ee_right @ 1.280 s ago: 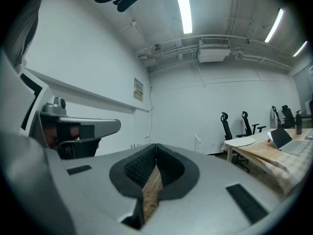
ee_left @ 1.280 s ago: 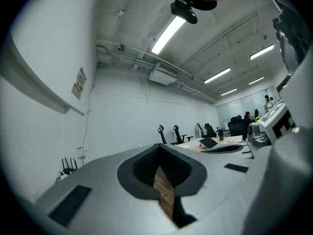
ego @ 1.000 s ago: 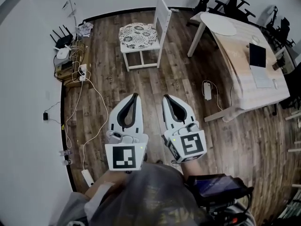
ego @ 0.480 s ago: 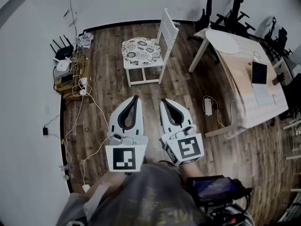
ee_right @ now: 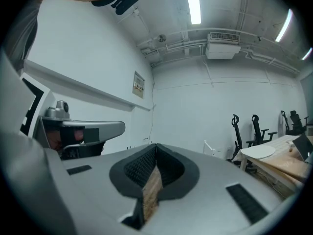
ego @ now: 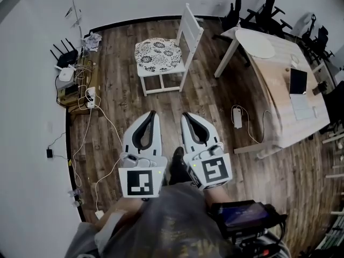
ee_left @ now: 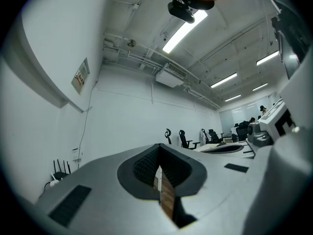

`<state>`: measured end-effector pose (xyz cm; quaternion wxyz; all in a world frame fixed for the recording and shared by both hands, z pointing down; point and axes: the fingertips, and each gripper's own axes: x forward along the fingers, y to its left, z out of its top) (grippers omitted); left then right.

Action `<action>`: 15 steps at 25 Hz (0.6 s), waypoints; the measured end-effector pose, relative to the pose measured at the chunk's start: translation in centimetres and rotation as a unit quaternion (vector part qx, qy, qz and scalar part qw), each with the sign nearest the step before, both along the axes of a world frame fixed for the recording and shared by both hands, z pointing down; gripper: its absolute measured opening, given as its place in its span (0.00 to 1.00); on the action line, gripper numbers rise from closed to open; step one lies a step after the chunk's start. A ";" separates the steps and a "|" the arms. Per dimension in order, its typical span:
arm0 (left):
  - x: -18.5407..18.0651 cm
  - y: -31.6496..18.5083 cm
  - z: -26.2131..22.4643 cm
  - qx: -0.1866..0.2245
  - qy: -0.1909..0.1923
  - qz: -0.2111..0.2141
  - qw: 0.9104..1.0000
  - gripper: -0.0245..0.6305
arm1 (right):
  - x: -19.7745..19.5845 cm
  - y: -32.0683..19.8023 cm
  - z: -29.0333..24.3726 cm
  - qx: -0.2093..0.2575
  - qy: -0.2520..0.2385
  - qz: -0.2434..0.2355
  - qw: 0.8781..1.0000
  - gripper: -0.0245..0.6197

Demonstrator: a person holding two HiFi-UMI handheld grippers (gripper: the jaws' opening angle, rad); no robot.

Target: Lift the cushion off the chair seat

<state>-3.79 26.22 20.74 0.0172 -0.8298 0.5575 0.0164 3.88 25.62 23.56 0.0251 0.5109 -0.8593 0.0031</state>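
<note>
A white wooden chair (ego: 185, 36) stands on the plank floor at the top middle of the head view, its backrest to the right. A flat cushion (ego: 157, 54) with a dark floral print on white lies on its seat. My left gripper (ego: 152, 113) and right gripper (ego: 185, 114) are held side by side well short of the chair, both pointing toward it. Both are shut with nothing between the jaws. In the left gripper view the tips (ee_left: 159, 145) meet, and in the right gripper view the tips (ee_right: 156, 145) meet too. The chair is hidden in both gripper views.
A light wooden table (ego: 279, 79) with a white plate and a dark tablet stands at the right. Office chairs (ego: 258, 9) are behind it. Routers, power strips and cables (ego: 80, 90) lie along the left wall. A white adapter (ego: 237, 117) lies on the floor.
Both grippers have moved forward across the floor together, and the view has shifted slightly; a dark shoe now shows between them. The jaws stayed shut.
</note>
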 end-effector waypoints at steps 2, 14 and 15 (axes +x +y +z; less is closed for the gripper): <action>0.1 -1.2 0.3 -0.007 0.000 -0.003 1.000 0.05 | 0.1 -1.1 0.3 -0.002 -0.002 -0.002 1.000 0.05; 4.6 -11.1 1.5 -0.026 -0.035 0.009 0.999 0.05 | 4.4 -11.1 1.8 -0.020 -0.032 0.008 0.999 0.05; 5.2 -12.0 1.2 -0.023 -0.037 0.009 0.999 0.05 | 4.9 -12.1 1.8 -0.021 -0.035 0.009 0.999 0.05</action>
